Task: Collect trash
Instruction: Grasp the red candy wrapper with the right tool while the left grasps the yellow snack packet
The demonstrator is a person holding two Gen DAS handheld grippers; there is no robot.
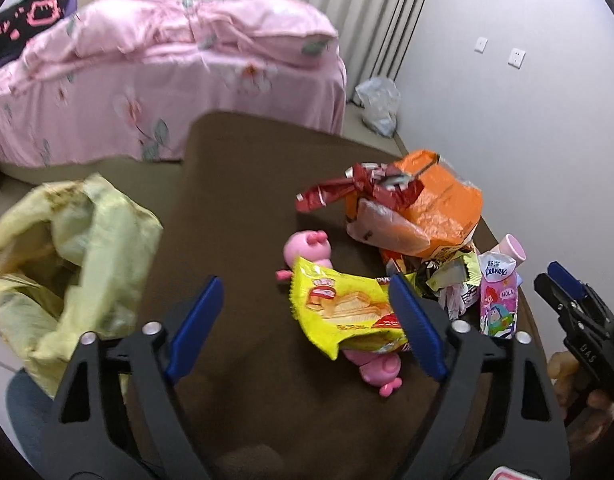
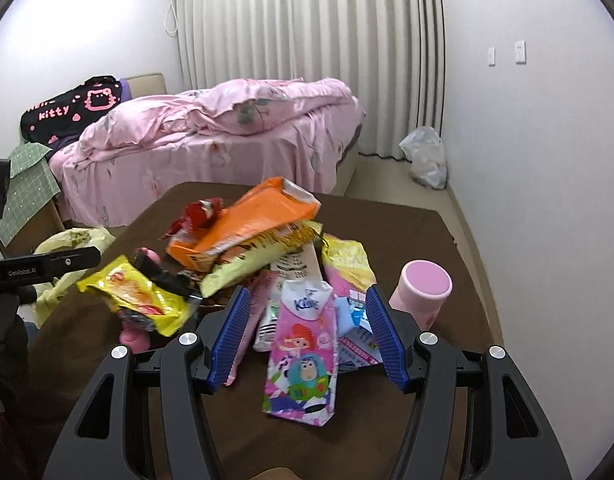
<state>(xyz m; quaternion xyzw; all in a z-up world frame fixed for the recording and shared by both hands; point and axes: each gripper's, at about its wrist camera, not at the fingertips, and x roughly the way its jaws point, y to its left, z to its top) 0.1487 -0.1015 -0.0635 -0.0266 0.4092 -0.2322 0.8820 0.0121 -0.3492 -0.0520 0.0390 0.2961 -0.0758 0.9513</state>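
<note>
**Most of the trash was still on the table**

The brown table [image 2: 407, 232] carried nearly the whole job: a heap of wrappers lay in its middle, topped by a big orange bag [image 2: 251, 220] with a crumpled red wrapper [image 1: 359, 188] beside it. Off the table's left edge a pale green trash bag [image 1: 71, 256] gaped open, its contents too blurred to make out, so little looked collected.

The left tongs [image 1: 307, 320] were spread wide, with the yellow snack packet [image 1: 339, 312] between them, lying over a pink toy [image 1: 307, 246]; no grip was visible. The right tongs [image 2: 307, 336] were spread too, straddling the cartoon tissue pack [image 2: 303, 344] without pinching it. A pink cup [image 2: 423, 292] stood just beside them.
</note>
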